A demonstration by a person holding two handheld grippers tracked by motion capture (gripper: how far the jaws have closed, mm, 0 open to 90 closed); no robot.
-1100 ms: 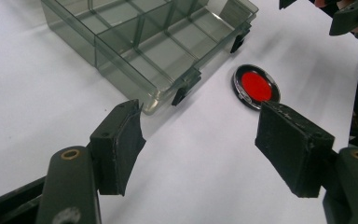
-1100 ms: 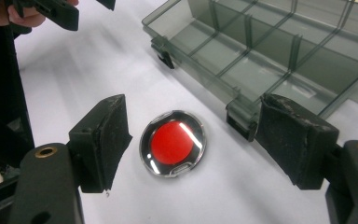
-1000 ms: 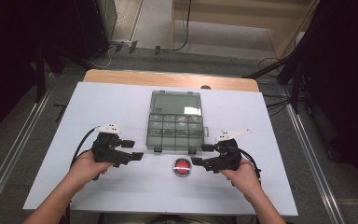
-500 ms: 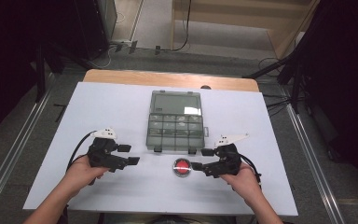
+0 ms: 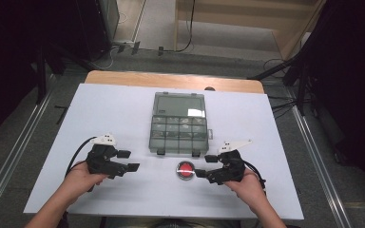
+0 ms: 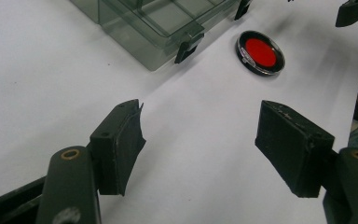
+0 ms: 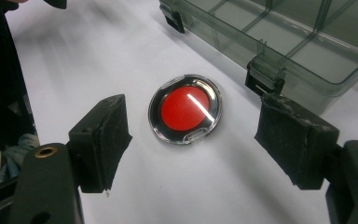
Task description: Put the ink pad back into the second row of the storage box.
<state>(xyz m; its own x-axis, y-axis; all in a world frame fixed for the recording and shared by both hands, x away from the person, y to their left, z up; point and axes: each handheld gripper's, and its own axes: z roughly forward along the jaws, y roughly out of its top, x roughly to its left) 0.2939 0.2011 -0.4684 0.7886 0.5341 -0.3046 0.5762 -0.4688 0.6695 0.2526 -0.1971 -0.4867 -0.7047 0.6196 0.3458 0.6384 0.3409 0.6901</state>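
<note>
The right gripper (image 7: 193, 140) had its jaws spread wide, and the little round case with the red middle (image 7: 186, 114) lay flat on the white table (image 7: 65, 60) just ahead of them, in the gap between the two pads. It was not touching either pad. In the high view the right gripper (image 5: 202, 166) sat just to the side of the round case (image 5: 186, 170), with the jaws pointing at it.

The left gripper (image 6: 200, 144) was spread open too and held nothing. The round case (image 6: 260, 52) lay well ahead of it and off to one side, and the clear plastic box with little rooms (image 6: 158, 28) stood ahead on the other side.

The case looked thin, flat and shiny. If the pads closed too high, they could slip over its rim and miss. If one pad touched first, it could push the case away across the smooth table. The box latch (image 7: 264, 80) sat near one pad, so a wide swing could bump the box.

A moment earlier both grippers were a bit nearer the box. Now they had come back toward the person, and the right one was lined up on the round case.
</note>
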